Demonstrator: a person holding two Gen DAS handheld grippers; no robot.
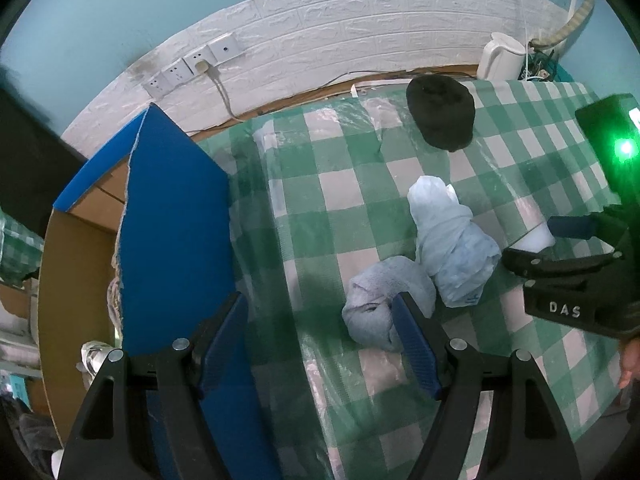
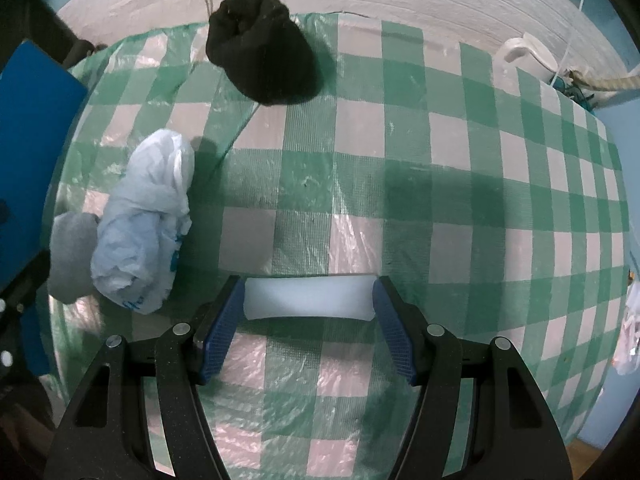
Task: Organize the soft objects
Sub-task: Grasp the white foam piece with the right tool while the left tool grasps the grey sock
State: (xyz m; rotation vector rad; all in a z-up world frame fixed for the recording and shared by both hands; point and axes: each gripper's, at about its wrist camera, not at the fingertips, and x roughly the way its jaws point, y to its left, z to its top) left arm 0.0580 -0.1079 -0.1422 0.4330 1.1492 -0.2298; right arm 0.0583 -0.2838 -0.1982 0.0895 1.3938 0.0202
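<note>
You are working over a table (image 2: 440, 184) that is wearing a green-and-white checked cloth under clear plastic, pushed against a white brick-pattern wall (image 1: 360, 20) with a row of sockets (image 1: 192, 66). A white kettle (image 1: 502, 56) is standing at the far corner, and a blue cardboard box (image 1: 172, 232) is sitting open at the table's left edge.

Your right hand-held gripper (image 2: 308, 308) is closing on a white foam block (image 2: 308, 298), its blue pads pressing both ends so the block is bowing slightly just above the cloth. Your left hand-held gripper (image 1: 320, 336) is hanging released, one finger over the box flap, the other touching or just over a grey towel bundle (image 1: 380, 304). A crumpled pale plastic bag (image 1: 450, 240) is lying against that towel, and a black knit hat (image 1: 440, 112) is resting well apart near the wall.
</note>
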